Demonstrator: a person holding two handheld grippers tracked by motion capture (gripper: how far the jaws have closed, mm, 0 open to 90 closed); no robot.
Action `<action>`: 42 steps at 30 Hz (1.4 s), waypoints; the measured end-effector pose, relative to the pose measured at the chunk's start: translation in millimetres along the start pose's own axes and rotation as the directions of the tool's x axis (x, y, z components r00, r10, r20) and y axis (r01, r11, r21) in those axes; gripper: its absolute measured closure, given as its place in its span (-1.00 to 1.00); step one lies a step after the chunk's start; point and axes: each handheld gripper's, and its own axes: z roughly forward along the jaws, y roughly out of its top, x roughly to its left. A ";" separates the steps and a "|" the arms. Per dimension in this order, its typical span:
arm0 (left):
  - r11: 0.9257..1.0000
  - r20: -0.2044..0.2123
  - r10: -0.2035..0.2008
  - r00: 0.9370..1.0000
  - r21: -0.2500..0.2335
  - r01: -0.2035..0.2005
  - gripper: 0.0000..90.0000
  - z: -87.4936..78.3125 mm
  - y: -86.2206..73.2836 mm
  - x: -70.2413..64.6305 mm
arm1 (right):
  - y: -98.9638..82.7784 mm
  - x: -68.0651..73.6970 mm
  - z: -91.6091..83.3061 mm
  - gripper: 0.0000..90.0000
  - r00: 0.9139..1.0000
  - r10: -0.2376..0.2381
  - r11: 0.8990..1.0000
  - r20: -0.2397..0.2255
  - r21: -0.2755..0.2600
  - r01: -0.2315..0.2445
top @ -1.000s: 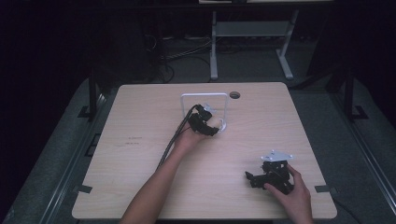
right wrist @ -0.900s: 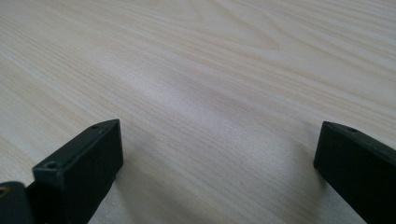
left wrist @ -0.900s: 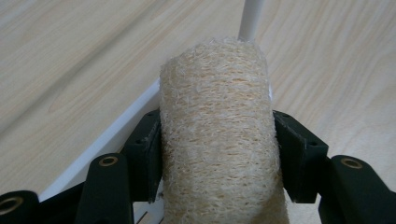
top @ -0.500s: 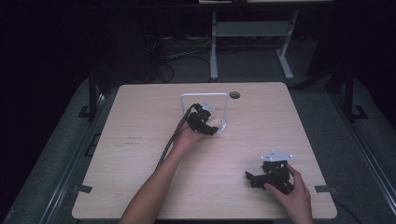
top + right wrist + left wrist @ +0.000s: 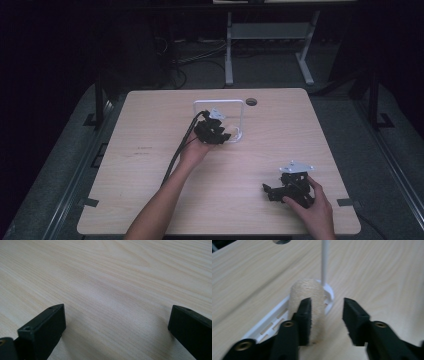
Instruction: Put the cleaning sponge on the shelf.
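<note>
The left tongs (image 5: pixel 325 315) have just been closing, but the pale, rough cork-like cylinder (image 5: pixel 307 297) sits behind their left jaw, left of the gap, nothing gripped. It's upright at centre frame on the white plastic rack (image 5: pixel 272 321). The right tongs (image 5: pixel 116 322) sit wide open over bare worktop (image 5: pixel 112 277).

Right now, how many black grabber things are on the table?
2. The left gripper is mid-table by the white rack, with a cork-like cylinder at its jaws. The right gripper sits near the front right corner, jaws wide open.

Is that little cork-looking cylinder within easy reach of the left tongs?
Probably yes: the left tongs are already at the cork cylinder by the white rack. One jaw is beside it; nothing blocks the way.
</note>
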 end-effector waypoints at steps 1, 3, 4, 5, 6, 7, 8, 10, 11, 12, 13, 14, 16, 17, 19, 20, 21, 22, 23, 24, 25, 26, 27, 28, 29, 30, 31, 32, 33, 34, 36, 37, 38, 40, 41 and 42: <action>1.000 0.000 0.000 1.000 0.000 0.000 0.54 0.0 0.0 0.0 | 0.0 0.0 0.0 -0.98 1.000 0.000 1.000 0.000 0.000 0.000; 1.000 0.026 0.001 1.000 0.008 -0.001 0.64 -1.6 -1.9 -3.4 | 0.0 0.0 0.0 -0.98 1.000 0.000 1.000 0.000 0.000 0.000; 1.000 0.057 -0.002 0.998 0.019 0.001 0.89 -1.0 -4.9 -6.7 | 0.0 -0.2 0.1 -0.98 1.000 -0.002 1.000 0.001 -0.001 0.002; 1.000 0.068 0.004 0.998 0.024 -0.006 0.99 -0.3 -6.6 -7.7 | 0.0 -0.2 0.1 -0.98 1.000 -0.002 1.000 0.001 -0.001 0.002; 1.000 0.068 0.004 0.998 0.024 -0.006 1.00 -0.3 -6.6 -7.7 | 0.0 -0.2 0.1 -0.98 1.000 -0.002 1.000 0.001 -0.001 0.002; 1.000 0.075 -0.003 0.997 0.031 0.000 1.00 1.1 -8.5 -9.5 | 0.0 -0.2 0.1 -0.98 1.000 -0.002 1.000 0.001 -0.001 0.002; 0.999 0.092 -0.006 0.996 0.048 0.002 1.00 4.3 -12.6 -11.9 | -0.1 -0.3 0.1 -0.98 1.000 -0.004 1.000 0.002 0.000 0.004; 0.999 0.094 -0.013 0.995 0.048 0.009 1.00 7.0 -17.7 -15.5 | -0.1 -0.3 0.1 -0.98 1.000 -0.004 1.000 0.002 0.000 0.004; 0.999 0.095 -0.007 0.995 0.052 0.002 1.00 8.4 -20.2 -16.7 | -0.1 -0.3 0.1 -0.98 1.000 -0.004 1.000 0.002 0.000 0.004; 0.999 0.095 -0.007 0.995 0.052 0.002 1.00 8.4 -20.2 -16.7 | -0.1 -0.3 0.1 -0.98 1.000 -0.004 1.000 0.002 0.000 0.004; 0.998 0.093 -0.004 0.996 0.057 -0.001 1.00 9.9 -22.4 -18.1 | -0.1 -0.3 0.1 -0.98 1.000 -0.004 1.000 0.002 0.000 0.004; 0.998 0.093 -0.006 0.996 0.067 0.000 1.00 13.3 -26.0 -18.8 | -0.1 -0.3 0.1 -0.98 1.000 -0.004 1.000 0.002 0.000 0.004; 0.997 0.088 -0.011 0.996 0.075 0.004 1.00 17.1 -28.9 -17.7 | -0.1 -0.3 0.1 -0.98 1.000 -0.004 1.000 0.002 0.000 0.004; 0.997 0.088 -0.011 0.996 0.075 0.004 1.00 17.1 -28.9 -17.7 | -0.1 -0.3 0.1 -0.98 1.000 -0.004 1.000 0.002 0.000 0.004; 0.996 0.080 -0.027 0.996 0.086 0.020 1.00 23.1 -32.2 -14.4 | -0.1 -0.3 0.1 -0.98 1.000 -0.004 1.000 0.002 0.000 0.004; 0.996 0.077 -0.029 0.997 0.087 0.023 1.00 24.2 -32.9 -13.0 | -0.1 -0.3 0.1 -0.98 1.000 -0.004 1.000 0.002 0.000 0.004; 0.996 0.077 -0.029 0.997 0.087 0.023 1.00 24.2 -32.9 -13.0 | -0.1 -0.3 0.1 -0.98 1.000 -0.004 1.000 0.002 0.000 0.004; 0.996 0.071 -0.031 0.997 0.089 0.024 1.00 24.8 -33.3 -11.5 | -0.1 -0.3 0.1 -0.98 1.000 -0.004 1.000 0.002 0.000 0.004; 0.995 0.066 -0.038 0.997 0.094 0.032 1.00 26.3 -34.0 -8.4 | -0.1 -0.3 0.1 -0.98 1.000 -0.004 1.000 0.002 0.000 0.004; 0.995 0.058 -0.043 0.997 0.093 0.038 1.00 27.1 -34.6 -6.7 | -0.1 -0.3 0.1 -0.98 1.000 -0.004 1.000 0.002 0.000 0.004; 0.995 0.058 -0.043 0.997 0.093 0.038 1.00 27.1 -34.6 -6.7 | -0.1 -0.3 0.1 -0.98 1.000 -0.004 1.000 0.002 0.000 0.004; 0.994 0.045 -0.050 0.998 0.096 0.046 1.00 27.7 -36.1 -2.6 | -0.1 -0.3 0.1 -0.98 1.000 -0.004 1.000 0.002 0.000 0.004; 0.994 0.045 -0.050 0.998 0.096 0.046 1.00 27.7 -36.1 -2.6 | -0.1 -0.3 0.1 -0.98 1.000 -0.004 1.000 0.002 0.000 0.004; 0.994 0.030 -0.053 0.998 0.100 0.050 1.00 27.2 -37.1 1.2 | -0.1 -0.3 0.1 -0.98 1.000 -0.004 1.000 0.002 0.000 0.004; 0.994 0.030 -0.053 0.998 0.100 0.050 1.00 27.2 -37.1 1.2 | -0.1 -0.3 0.1 -0.98 1.000 -0.004 1.000 0.002 0.000 0.004; 0.994 0.020 -0.056 0.998 0.098 0.053 1.00 25.8 -37.3 5.0 | -0.1 -0.3 0.1 -0.98 1.000 -0.004 1.000 0.002 0.000 0.004; 0.994 0.013 -0.063 0.998 0.093 0.061 1.00 25.3 -37.5 6.3 | -0.1 -0.3 0.1 -0.98 1.000 -0.004 1.000 0.002 0.000 0.004; 0.994 0.008 -0.069 0.998 0.090 0.068 1.00 24.6 -37.6 8.0 | 0.0 -0.3 0.1 -0.98 1.000 -0.004 1.000 0.002 0.001 0.004; 0.994 0.008 -0.069 0.998 0.090 0.068 1.00 24.6 -37.6 8.0 | 0.0 -0.3 0.1 -0.98 1.000 -0.004 1.000 0.002 0.001 0.004; 0.993 -0.007 -0.069 0.998 0.091 0.070 1.00 23.3 -37.7 11.2 | -0.1 -0.3 0.1 -0.98 1.000 -0.004 1.000 0.002 0.000 0.004; 0.993 -0.020 -0.065 0.998 0.099 0.067 1.00 22.6 -37.9 13.7 | -0.1 -0.3 0.1 -0.98 1.000 -0.004 1.000 0.002 0.000 0.004; 0.993 -0.020 -0.065 0.998 0.099 0.067 1.00 22.6 -37.9 13.7 | -0.1 -0.3 0.1 -0.98 1.000 -0.004 1.000 0.002 0.000 0.004; 0.993 -0.024 -0.065 0.998 0.099 0.067 1.00 22.2 -38.1 15.0 | -0.1 -0.3 0.1 -0.98 1.000 -0.004 1.000 0.002 0.000 0.004; 0.993 -0.042 -0.061 0.997 0.103 0.065 1.00 20.7 -37.6 18.9 | -0.1 -0.3 0.1 -0.98 1.000 -0.004 1.000 0.002 0.000 0.004; 0.993 -0.042 -0.061 0.997 0.103 0.065 1.00 20.7 -37.6 18.9 | -0.1 -0.3 0.1 -0.98 1.000 -0.004 1.000 0.002 0.000 0.004; 0.993 -0.052 -0.059 0.997 0.102 0.064 1.00 20.1 -37.3 20.5 | -0.1 -0.3 0.1 -0.98 1.000 -0.004 1.000 0.003 -0.001 0.004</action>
